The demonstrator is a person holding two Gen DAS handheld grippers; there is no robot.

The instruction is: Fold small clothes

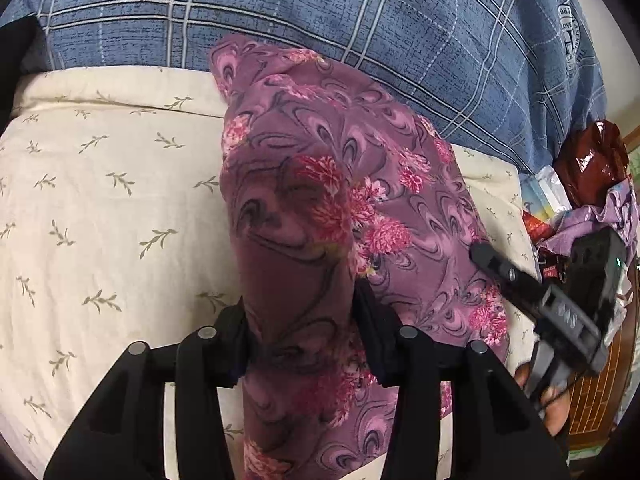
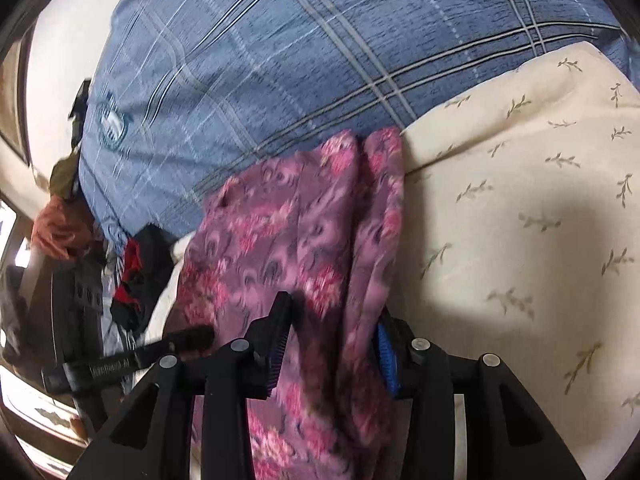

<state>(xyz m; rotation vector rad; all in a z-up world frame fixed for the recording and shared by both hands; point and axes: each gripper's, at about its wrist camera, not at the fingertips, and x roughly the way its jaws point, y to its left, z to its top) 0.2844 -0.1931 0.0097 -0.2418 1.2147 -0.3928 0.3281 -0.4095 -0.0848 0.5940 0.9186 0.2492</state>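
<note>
A purple garment with pink flowers [image 1: 340, 140] lies lengthwise on a cream sheet, its far end against a blue plaid cover. My left gripper [image 1: 300, 300] is shut on a bunched fold of it at the near end, and the cloth fills the gap between the fingers. In the right wrist view the same garment [image 2: 280, 208] runs up between the fingers of my right gripper [image 2: 335, 308], which is shut on its edge; this view is blurred. One finger of the right gripper [image 1: 496, 264] rests on the garment's right side. A finger of the left gripper [image 2: 192, 336] shows at the garment's left.
The cream sheet with leaf sprigs [image 1: 100, 200] spreads wide to the left. The blue plaid cover [image 1: 320, 20] bulks along the back. At the bed's right edge lie a dark red bag [image 1: 592, 156] and a lilac cloth [image 1: 600, 212]. A hand [image 1: 556, 400] holds the right gripper.
</note>
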